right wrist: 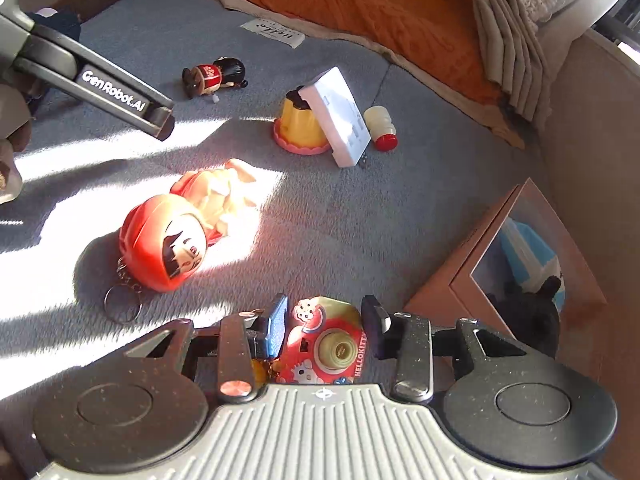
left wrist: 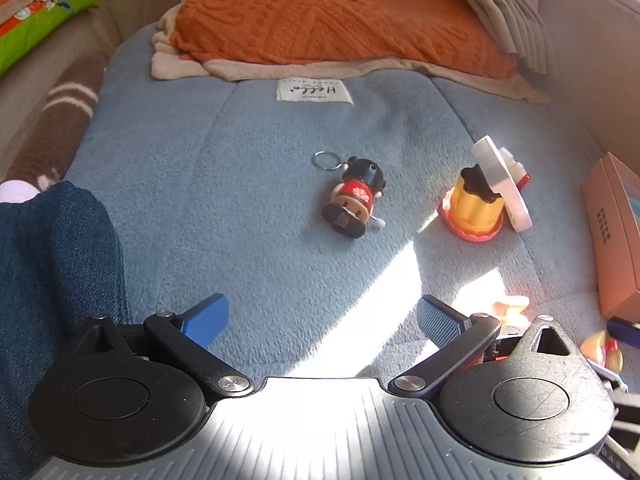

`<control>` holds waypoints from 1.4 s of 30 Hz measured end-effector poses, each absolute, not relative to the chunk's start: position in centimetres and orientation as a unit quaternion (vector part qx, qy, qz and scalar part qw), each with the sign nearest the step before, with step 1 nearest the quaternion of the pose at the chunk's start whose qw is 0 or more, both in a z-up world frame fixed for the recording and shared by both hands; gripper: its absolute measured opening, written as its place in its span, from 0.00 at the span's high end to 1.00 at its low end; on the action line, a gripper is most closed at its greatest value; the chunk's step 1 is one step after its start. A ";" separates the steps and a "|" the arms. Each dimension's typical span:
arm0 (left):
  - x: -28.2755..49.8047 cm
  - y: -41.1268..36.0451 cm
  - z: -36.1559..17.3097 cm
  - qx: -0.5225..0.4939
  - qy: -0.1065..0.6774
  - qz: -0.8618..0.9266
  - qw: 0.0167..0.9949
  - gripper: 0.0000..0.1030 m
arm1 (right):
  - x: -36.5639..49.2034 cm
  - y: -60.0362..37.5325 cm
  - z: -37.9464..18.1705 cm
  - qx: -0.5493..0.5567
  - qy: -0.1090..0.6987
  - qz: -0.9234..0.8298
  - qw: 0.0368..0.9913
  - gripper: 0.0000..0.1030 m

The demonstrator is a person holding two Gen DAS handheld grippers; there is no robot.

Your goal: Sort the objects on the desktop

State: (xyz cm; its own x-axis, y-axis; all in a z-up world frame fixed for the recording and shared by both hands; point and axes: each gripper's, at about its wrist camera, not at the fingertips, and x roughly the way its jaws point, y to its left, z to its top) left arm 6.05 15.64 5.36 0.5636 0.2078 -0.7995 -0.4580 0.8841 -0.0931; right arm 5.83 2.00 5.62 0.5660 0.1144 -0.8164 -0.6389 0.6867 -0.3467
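Between the right gripper [right wrist: 324, 330] fingers sits a "HELLOKITTY" toy camera [right wrist: 320, 344]; left gripper [left wrist: 320, 320] gapes.

The blue blanket [right wrist: 320, 208] is soft, matt fleece with a short, fuzzy nap. At twelve o'clock in the left wrist view an orange towel [left wrist: 340, 20] shows a rough, embossed weave, and a white cloth label [left wrist: 315, 91] is sewn on just below it. The red doll [right wrist: 168, 248] and the toy camera [right wrist: 324, 344] are glossy, smooth plastic; the camera sits between the right claw [right wrist: 324, 328] pads, one blue and ribbed. The doll's key ring [right wrist: 122, 304] is thin shiny metal. The white box [right wrist: 338, 116] looks like smooth matt card, and so does the pink box [right wrist: 460, 276] at three o'clock. The left claw [left wrist: 320, 320] has matt black plastic arms with bright metal rivets.
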 end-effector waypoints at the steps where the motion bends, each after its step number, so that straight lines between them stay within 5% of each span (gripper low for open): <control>1: 6.1 15.6 5.3 -0.146 0.427 0.189 0.872 0.00 | 4.8 1.2 6.1 -0.314 0.416 0.232 0.821 0.62; 5: 6.1 15.1 5.0 -0.141 0.428 0.174 0.876 0.00 | 1.6 -1.5 8.5 -0.274 0.432 0.210 0.833 0.61; 9: 6.1 13.9 4.9 -0.119 0.421 0.149 0.887 0.00 | 1.3 -5.9 11.3 -0.099 0.454 0.160 0.871 0.21; 17: 4.8 10.0 5.8 -0.063 0.411 0.067 0.907 0.00 | 4.2 -13.0 5.2 0.099 0.542 0.005 0.835 0.20; 22: 3.4 8.0 6.8 -0.112 0.413 -0.005 0.904 0.00 | 4.2 -16.0 4.1 0.225 0.561 -0.018 0.797 0.06; 28: 4.3 4.1 6.1 -0.036 0.437 -0.014 0.899 0.00 | 3.4 -15.0 3.9 0.216 0.568 -0.012 0.794 0.00; 42: 4.3 5.6 6.2 -0.032 0.438 0.002 0.898 0.00 | 3.3 -12.8 2.8 0.138 0.572 -0.030 0.808 0.00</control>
State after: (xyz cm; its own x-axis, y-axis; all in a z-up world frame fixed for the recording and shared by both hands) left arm 4.29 5.62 6.15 0.6157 -0.0239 -0.7876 -0.0315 0.9980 -0.0549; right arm 3.30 -12.80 2.84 0.3438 0.1095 -0.9326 0.2073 0.9598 0.1891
